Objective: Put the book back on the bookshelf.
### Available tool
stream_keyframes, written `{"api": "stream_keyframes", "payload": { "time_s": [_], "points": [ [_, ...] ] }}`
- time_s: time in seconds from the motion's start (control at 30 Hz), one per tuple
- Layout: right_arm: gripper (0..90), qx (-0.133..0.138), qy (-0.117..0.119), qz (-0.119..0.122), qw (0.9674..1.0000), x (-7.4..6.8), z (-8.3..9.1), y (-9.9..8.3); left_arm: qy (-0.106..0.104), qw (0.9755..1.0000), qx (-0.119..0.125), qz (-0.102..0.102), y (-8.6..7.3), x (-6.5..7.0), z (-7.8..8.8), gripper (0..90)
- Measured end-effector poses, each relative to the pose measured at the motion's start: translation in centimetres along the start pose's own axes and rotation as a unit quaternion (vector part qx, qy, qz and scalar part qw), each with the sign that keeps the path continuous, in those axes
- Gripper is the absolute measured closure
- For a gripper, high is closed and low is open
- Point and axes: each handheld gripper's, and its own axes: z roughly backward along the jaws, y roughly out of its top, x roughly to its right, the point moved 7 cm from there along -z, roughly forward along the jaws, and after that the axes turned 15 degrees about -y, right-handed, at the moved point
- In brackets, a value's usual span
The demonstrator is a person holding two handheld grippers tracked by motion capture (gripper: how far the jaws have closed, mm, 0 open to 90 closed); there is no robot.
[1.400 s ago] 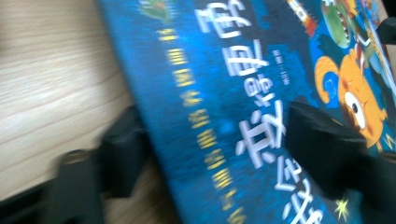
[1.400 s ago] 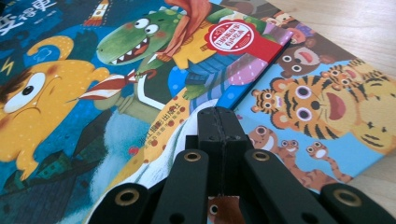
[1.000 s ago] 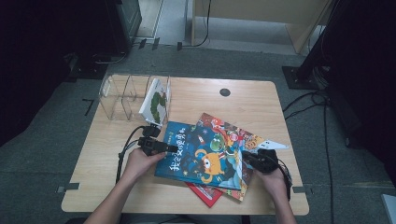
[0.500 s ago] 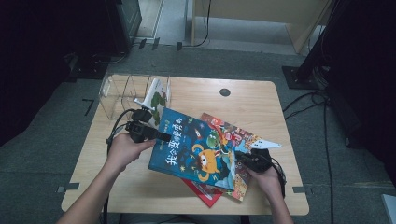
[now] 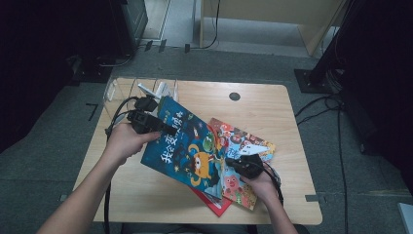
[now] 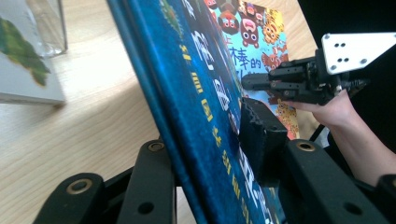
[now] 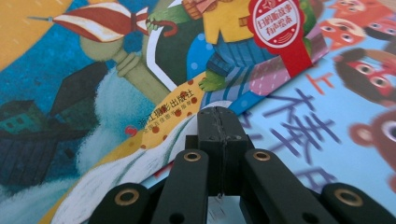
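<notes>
My left gripper [image 5: 163, 128] [image 6: 210, 140] is shut on the upper left edge of a blue picture book [image 5: 190, 146] [image 6: 196, 70]. Its jaws have just been closing with the book between them, and one ridged pad [image 6: 259, 135] presses on the cover. That side of the book is lifted off the table, so it slopes down to the right. My right gripper [image 5: 233, 162] [image 7: 218, 122] [image 6: 247, 82] is shut with nothing between its jaws. Its tip sits at the covers of the lower books, a painted cover [image 7: 93, 70] over a light-blue monster book [image 5: 238, 187] [image 7: 327, 116].
A clear plastic box [image 5: 122, 90] [image 6: 44, 23] stands at the table's back left, with a white and green book [image 5: 163, 90] [image 6: 23, 70] leaning in it. A red book [image 5: 214, 204] pokes out under the stack. A round hole [image 5: 234, 96] marks the wooden table [image 5: 272, 112].
My left gripper has risen with the blue book's edge, tilting the book up from flat. My right gripper has slid left across the lower books.
</notes>
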Motion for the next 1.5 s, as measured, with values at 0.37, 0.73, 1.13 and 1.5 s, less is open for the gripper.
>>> {"api": "stream_keyframes", "payload": {
  "time_s": [0.37, 0.73, 1.13, 1.5],
  "points": [
    [82.8, -0.006, 0.012, 0.047, 0.9988, -1.6, -0.9, 1.0, 0.002, 0.9994, -0.034, 0.001, 1.9, 1.7, 3.5, 79.1],
    [58.4, 0.003, -0.023, 0.044, 0.9988, 1.0, -0.6, 0.7, 0.012, 0.9991, -0.038, 0.015, 0.8, 1.8, 6.9, 82.9],
    [50.6, 0.013, -0.03, 0.058, 0.9978, 0.9, -0.7, 0.7, 0.026, 0.9993, -0.005, 0.025, -2.1, 1.5, 11.4, 82.8],
    [50.2, 0.013, -0.028, 0.053, 0.9981, 1.0, -0.8, 0.7, 0.033, 0.9976, 0.027, 0.054, -5.5, -0.2, 14.9, 82.2]
  ]
}}
